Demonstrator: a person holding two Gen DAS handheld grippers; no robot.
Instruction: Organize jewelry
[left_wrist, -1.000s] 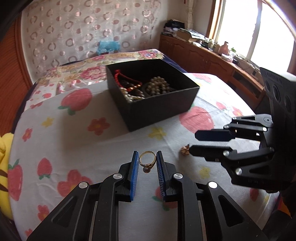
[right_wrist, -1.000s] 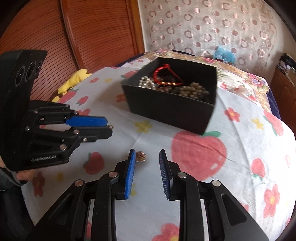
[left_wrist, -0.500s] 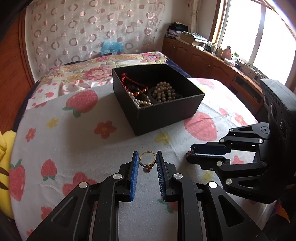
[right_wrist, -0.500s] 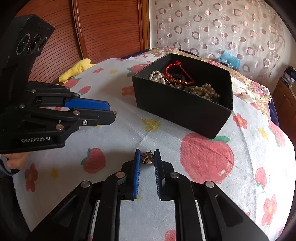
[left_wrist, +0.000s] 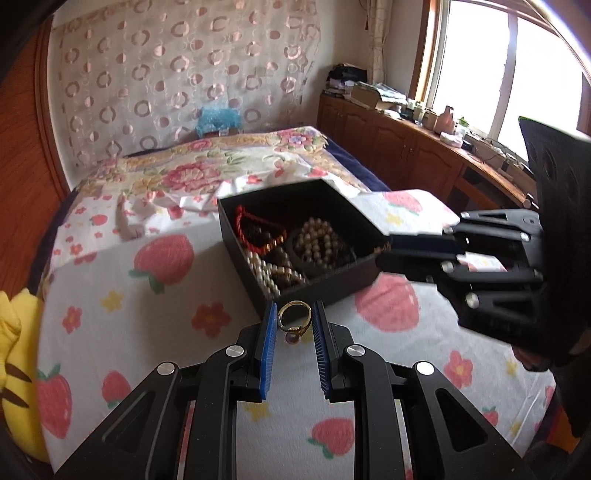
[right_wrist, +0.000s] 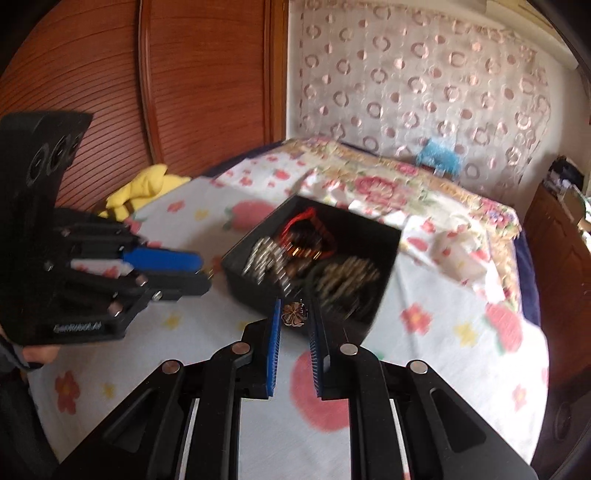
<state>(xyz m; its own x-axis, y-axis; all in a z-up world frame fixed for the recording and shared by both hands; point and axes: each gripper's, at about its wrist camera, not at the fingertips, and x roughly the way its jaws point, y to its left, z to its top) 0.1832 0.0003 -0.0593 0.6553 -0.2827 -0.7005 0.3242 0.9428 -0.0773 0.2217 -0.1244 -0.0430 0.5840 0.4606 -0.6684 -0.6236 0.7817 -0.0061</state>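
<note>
Left gripper (left_wrist: 294, 325): black frame, blue ribbed pads, pressed onto a thin gold ring with a small dark purple stone (left_wrist: 294, 322). Ring stands upright between the pads, stone at the bottom, held above the cloth just in front of the box's near corner.

Right gripper (right_wrist: 295, 318): same make, pads closed on a small bronze-coloured flower-shaped metal ornament (right_wrist: 294, 314), held just before the near wall of the box. This view is motion-blurred; the ornament may be an earring or a brooch, the kind cannot be told. In the left wrist view the right gripper (left_wrist: 384, 254) has its tips at the box's right corner.

Open square black cardboard box (left_wrist: 365, 221): stands on the cloth, no lid on it. Contents: a red beaded cord bracelet (left_wrist: 245, 229) towards the back left; a strand of cream pearl beads (left_wrist: 260, 271) along the near left wall; a coil of tan wooden beads (left_wrist: 317, 240) at centre right; dark brown beads (left_wrist: 284, 275) among them.

White bedcloth printed with red strawberries and small flowers (left_wrist: 159, 295): bears the box.

Yellow plush toy (left_wrist: 14, 332): at the left edge of the cloth.
</note>
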